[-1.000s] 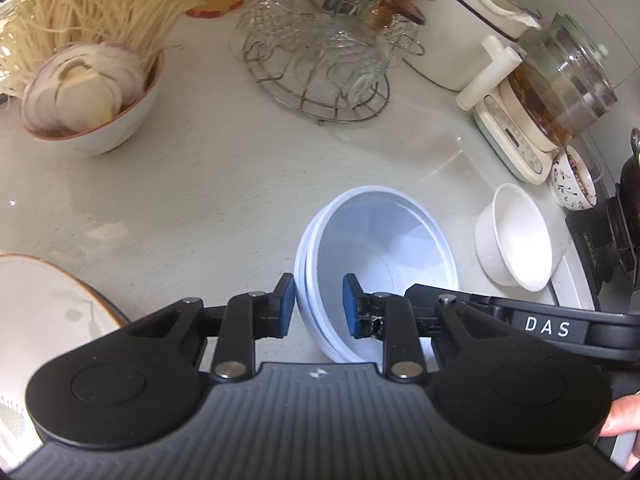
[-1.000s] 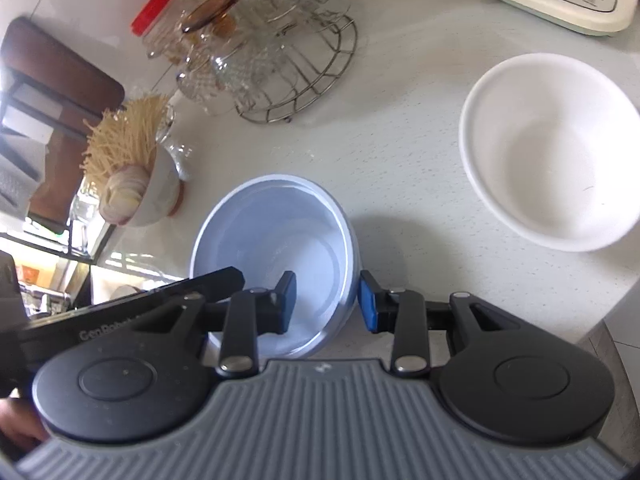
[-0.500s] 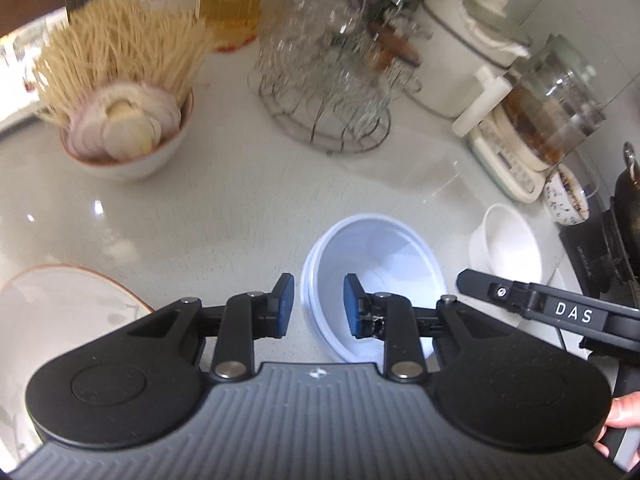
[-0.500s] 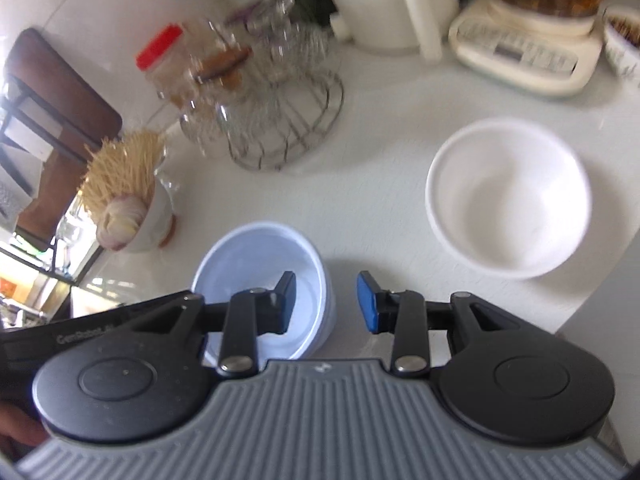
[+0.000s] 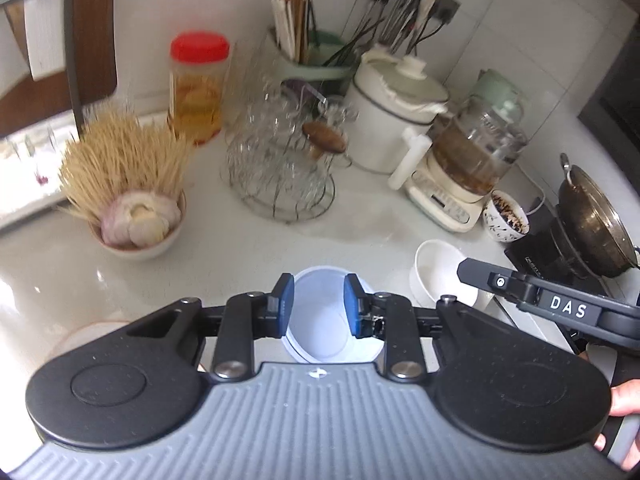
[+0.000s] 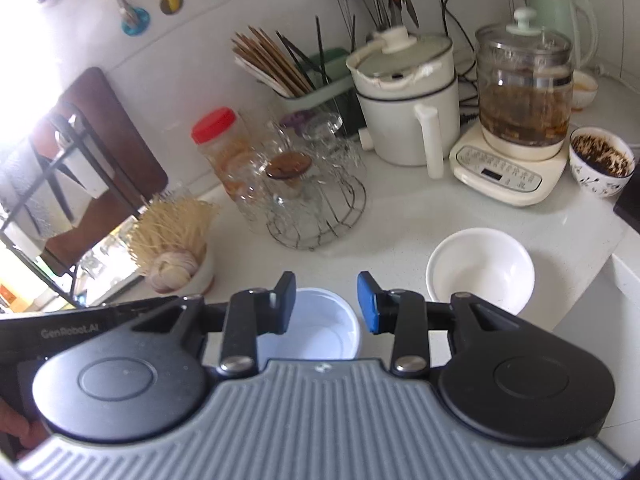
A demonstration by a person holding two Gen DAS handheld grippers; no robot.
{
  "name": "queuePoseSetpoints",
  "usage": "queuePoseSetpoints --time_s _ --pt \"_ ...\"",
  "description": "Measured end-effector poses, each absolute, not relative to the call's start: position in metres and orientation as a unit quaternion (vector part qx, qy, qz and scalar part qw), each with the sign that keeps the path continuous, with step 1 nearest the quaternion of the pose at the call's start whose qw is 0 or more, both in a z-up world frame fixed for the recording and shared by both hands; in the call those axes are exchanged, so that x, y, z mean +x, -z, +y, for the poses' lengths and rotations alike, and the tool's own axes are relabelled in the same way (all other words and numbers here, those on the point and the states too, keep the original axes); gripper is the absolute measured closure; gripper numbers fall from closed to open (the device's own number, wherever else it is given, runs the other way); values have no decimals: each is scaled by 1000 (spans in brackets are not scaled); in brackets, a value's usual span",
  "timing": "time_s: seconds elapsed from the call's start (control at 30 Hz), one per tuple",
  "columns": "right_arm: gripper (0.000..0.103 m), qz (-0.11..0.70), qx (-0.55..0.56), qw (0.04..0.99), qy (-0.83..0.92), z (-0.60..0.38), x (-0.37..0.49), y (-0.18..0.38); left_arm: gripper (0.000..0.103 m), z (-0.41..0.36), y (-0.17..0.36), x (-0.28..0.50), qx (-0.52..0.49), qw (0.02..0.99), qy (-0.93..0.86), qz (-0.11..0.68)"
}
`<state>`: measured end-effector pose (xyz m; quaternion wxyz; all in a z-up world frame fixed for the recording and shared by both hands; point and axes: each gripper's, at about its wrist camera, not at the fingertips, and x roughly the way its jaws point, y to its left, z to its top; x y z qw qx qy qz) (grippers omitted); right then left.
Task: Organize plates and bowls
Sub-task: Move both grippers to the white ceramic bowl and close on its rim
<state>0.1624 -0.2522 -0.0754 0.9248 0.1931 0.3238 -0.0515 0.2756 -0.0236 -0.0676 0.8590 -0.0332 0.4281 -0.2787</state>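
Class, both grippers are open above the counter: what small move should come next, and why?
Probably lower the right gripper toward the empty white ceramic bowl. It sits apart from the stacked pale-blue plastic bowls, so it seems left to gather; both grippers hold nothing.

The stacked bowls [image 5: 326, 320] sit on the counter [image 5: 248, 248], the single bowl [image 6: 480, 270] to their right.

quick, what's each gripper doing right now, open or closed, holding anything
Left gripper: open, holding nothing, above the blue bowl.
Right gripper: open, holding nothing.
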Motion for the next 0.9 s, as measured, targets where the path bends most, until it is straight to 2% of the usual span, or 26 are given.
queuePoseSetpoints --time_s 0.23,0.47,0.9 --pt "65 308 188 930 70 -228 141 60 72 -9 43 258 -28 857 309 412" --pt "65 307 182 931 81 -231 129 63 72 -24 44 250 -13 852 325 411" --pt "65 288 199 929 119 -312 128 65 71 -115 54 260 0 842 351 410"
